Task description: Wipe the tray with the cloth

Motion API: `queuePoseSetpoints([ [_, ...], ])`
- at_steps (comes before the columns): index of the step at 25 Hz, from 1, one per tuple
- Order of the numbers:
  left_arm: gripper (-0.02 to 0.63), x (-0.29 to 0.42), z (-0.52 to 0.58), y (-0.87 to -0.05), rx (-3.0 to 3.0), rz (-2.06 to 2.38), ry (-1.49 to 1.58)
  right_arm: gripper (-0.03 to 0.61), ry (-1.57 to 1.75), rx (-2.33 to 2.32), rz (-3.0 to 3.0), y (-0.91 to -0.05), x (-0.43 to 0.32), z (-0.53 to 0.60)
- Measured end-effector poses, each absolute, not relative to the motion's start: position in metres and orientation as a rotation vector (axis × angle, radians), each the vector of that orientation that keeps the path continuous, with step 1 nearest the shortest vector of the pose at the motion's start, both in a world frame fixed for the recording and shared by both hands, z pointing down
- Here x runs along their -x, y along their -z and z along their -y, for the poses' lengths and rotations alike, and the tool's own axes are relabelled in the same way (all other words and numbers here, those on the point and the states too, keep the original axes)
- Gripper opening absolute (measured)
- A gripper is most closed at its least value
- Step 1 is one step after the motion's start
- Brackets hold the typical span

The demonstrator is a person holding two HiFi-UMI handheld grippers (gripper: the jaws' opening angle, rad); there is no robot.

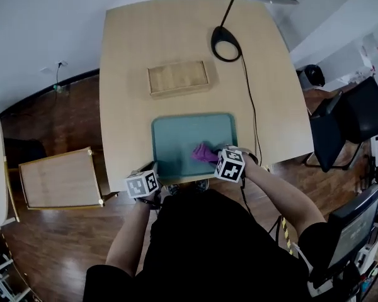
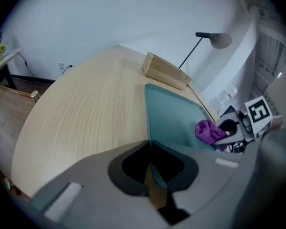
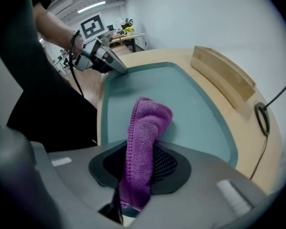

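The left tongs [image 2: 151,144] are closed on the tray [image 2: 174,113]: its thin teal rim runs straight in between the jaws at the tray's near left corner, and the pads stand almost together on it. The right tongs [image 3: 142,147] are clamped on the cloth [image 3: 147,123], a purple folded strip that fills the gap between the jaws. The cloth's long axis lies along the tongs and points away from them. Its rounded free end reaches out over the tray's floor, where it seems to rest. In the head view the cloth [image 1: 203,151] sits in the near right part of the tray [image 1: 176,137], just ahead of the right tongs [image 1: 215,158], while the left tongs [image 1: 157,172] are at the opposite near corner. The tray lies flat on the worktop [image 1: 126,74] with its long axis across the view, parallel to the worktop's near edge and close beside it. Each cube carries black-and-white square markers as its only print. Behind the tray, apart from it, stands a shallow wooden box [image 1: 178,78], its long side parallel to the tray's. Farther back and to the right is a lamp [image 1: 226,43] with a black ring base, and its cable [image 1: 251,106] trails down the worktop past the tray's right side.
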State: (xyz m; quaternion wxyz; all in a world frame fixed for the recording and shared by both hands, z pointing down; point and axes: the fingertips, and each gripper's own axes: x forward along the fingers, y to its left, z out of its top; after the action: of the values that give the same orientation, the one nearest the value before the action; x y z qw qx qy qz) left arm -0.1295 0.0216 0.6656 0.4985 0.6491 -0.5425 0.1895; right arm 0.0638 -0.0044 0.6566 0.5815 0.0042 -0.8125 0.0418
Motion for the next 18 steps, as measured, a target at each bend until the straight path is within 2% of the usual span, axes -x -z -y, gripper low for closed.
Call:
queuePoseSetpoints([
  [8, 0.038, 0.13, -0.021, -0.659, -1.602, 1.362, -0.485, 0.104, -0.123, 0.174, 1.799, -0.66, -0.069, -0.038],
  [14, 0.038, 0.141, -0.02, -0.665, -1.599, 1.325, -0.484, 0.106, -0.143, 0.165, 1.856, -0.657, -0.053, -0.025],
  [18, 0.037, 0.137, -0.021, -0.667, -1.575, 1.359, -0.452, 0.104, -0.058, 0.085, 1.894, -0.646, -0.06, 0.029],
])
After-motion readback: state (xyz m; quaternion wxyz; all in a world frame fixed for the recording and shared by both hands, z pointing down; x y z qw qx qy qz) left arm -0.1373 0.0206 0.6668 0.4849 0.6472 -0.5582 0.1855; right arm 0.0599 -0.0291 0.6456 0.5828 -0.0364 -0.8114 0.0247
